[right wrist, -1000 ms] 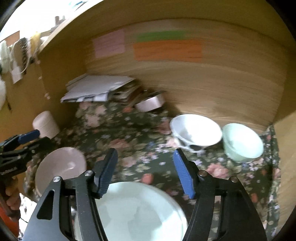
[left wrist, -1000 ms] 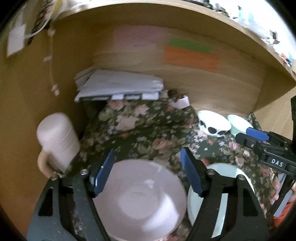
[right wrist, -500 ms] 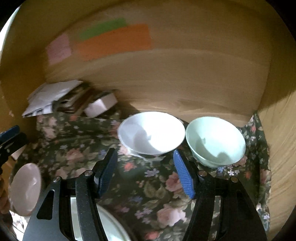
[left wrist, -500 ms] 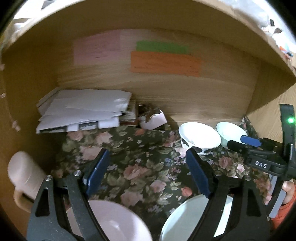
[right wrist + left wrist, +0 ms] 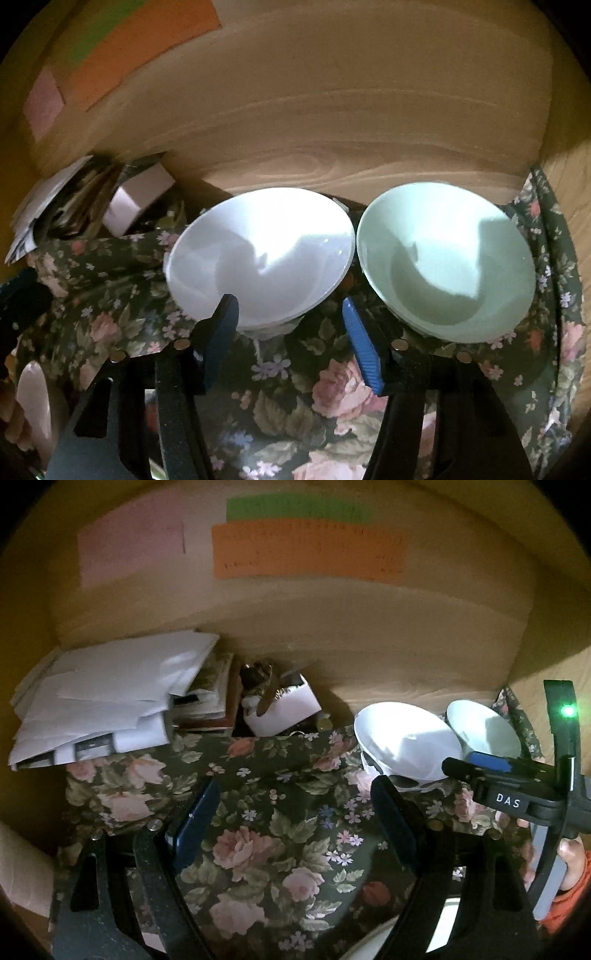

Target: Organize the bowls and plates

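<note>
Both grippers have advanced toward the white bowl (image 5: pixel 258 254); right gripper (image 5: pixel 290 336), empty, jaws closing; left gripper (image 5: pixel 291 819) apart, empty. Bowl looks glazed, slippery, fragile: grip its near rim.

Both bowls, the white bowl (image 5: pixel 258 254) and the green bowl (image 5: pixel 447 262), looked glossy; floral cloth (image 5: pixel 295 387) was matt; the back panel (image 5: pixel 332 122) was smooth grained wood

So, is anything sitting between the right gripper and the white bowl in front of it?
Nothing visible. The right gripper, closing with nothing between its fingers, points at the near rim of the white bowl, with only bare floral cloth below. The pale green bowl stands beside it, rims almost touching.
</note>
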{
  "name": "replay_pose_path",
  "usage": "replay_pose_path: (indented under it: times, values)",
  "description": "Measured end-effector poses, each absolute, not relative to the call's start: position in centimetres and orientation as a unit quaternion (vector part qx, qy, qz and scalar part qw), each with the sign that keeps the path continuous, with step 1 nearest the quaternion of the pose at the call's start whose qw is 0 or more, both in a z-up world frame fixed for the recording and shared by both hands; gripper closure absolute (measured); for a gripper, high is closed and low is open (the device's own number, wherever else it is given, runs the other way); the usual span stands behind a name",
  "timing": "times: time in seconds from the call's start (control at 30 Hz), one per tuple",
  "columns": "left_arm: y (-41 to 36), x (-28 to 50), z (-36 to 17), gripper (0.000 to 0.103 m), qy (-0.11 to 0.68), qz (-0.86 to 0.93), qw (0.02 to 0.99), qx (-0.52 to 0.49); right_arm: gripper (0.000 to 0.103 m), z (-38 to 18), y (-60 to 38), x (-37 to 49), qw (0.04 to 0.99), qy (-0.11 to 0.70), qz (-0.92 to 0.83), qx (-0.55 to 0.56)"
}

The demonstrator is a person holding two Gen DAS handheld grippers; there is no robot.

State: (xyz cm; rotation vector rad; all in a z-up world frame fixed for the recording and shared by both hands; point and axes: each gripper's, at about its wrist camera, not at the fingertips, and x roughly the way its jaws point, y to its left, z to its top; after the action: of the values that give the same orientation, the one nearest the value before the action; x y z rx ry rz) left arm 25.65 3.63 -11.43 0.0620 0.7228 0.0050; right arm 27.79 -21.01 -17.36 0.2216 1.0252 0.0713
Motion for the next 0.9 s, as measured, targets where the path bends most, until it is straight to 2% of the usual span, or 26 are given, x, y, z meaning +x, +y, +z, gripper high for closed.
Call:
replay_pose_path:
  times: [0.2, 0.3, 0.53, 0.63, 0.9]
  values:
    - [3.4, 27.1, -12.1, 0.019, 0.358, -0.001, 0.932, 0.050, 0.052, -18.9, -21.6, 29.0, 0.848, 0.509, 0.040, 0.141]
    - [3.4, 27.5, -12.3, 0.019, 0.364, -0.008, 0.930, 0.046, 0.058, -19.8, -21.5, 29.4, 0.839, 0.523, 0.042, 0.146]
    - [3.0, 28.3, -13.3, 0.019, 0.384, -0.017, 0.922, 0.049, 0.084, -20.0, -20.8, 29.1, 0.838, 0.532, 0.070, 0.102]
    - [2.9, 28.5, -13.7, 0.019, 0.396, -0.018, 0.917, 0.050, 0.087, -20.0, -20.2, 28.3, 0.834, 0.536, 0.094, 0.087]
    - [2.0, 29.1, -15.5, 0.020, 0.457, -0.043, 0.887, 0.040, 0.086, -18.8, -18.9, 24.6, 0.825, 0.547, 0.129, 0.063]
